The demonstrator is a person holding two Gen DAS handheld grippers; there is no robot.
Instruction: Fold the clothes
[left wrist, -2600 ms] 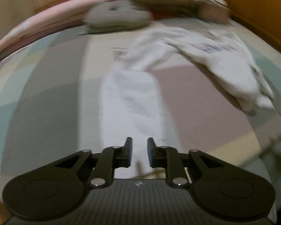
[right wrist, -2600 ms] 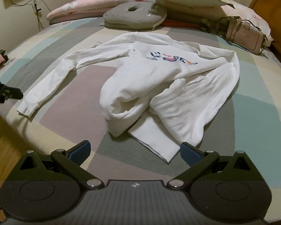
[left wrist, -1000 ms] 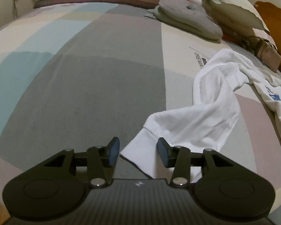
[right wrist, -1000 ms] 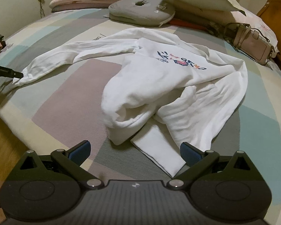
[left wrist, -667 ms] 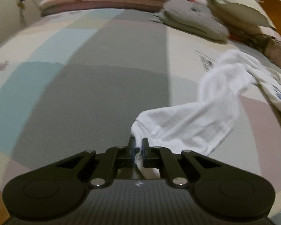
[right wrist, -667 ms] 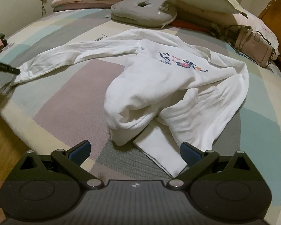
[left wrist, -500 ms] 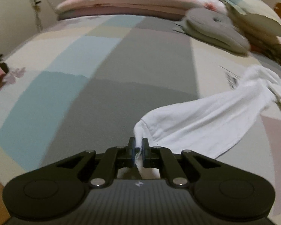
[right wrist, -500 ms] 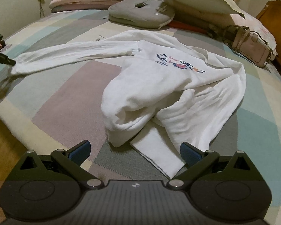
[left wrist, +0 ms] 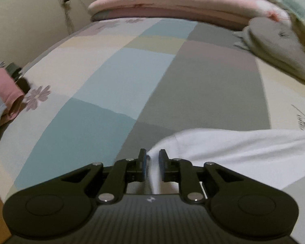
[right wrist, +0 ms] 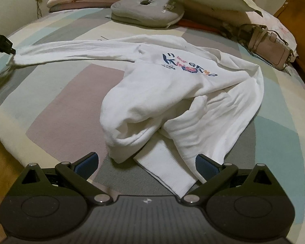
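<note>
Left wrist view. Left tongs (left wrist: 151,158): black two-finger pair with blue pads, parted by a narrow gap. The cuff of the white long-sleeved cotton sweatshirt (left wrist: 244,148) is seen passing between the pads; half a second earlier the pads were pressed tight on that cuff, so the grip is judged to have been slackened, and whether the cloth is now held cannot be told for certain. The sleeve is recorded as drawn out to the right over the pastel patchwork bedsheet (left wrist: 116,93), where a second ago it lay bent and slack. A grey round cushion (left wrist: 274,46) and a long pink floral bolster (left wrist: 172,2) are noted at the head of the bed.

Right wrist view. Right tongs (right wrist: 146,162): spread wide, nothing held, poised above the near edge of the bed just over the other ribbed cuff (right wrist: 168,174). The sweatshirt is recorded in the middle of the bed, printed chest upward, lower body bunched in a heap, one sleeve doubled beneath it. The far sleeve (right wrist: 71,50) is now stretched almost straight to the left, ending at the left tongs at the frame's edge. A beige leather handbag (right wrist: 270,48) is noted at the right.

Assessment: one sleeve has been laid out flat; the body and second sleeve are judged yet to be smoothed before folds can be made.
</note>
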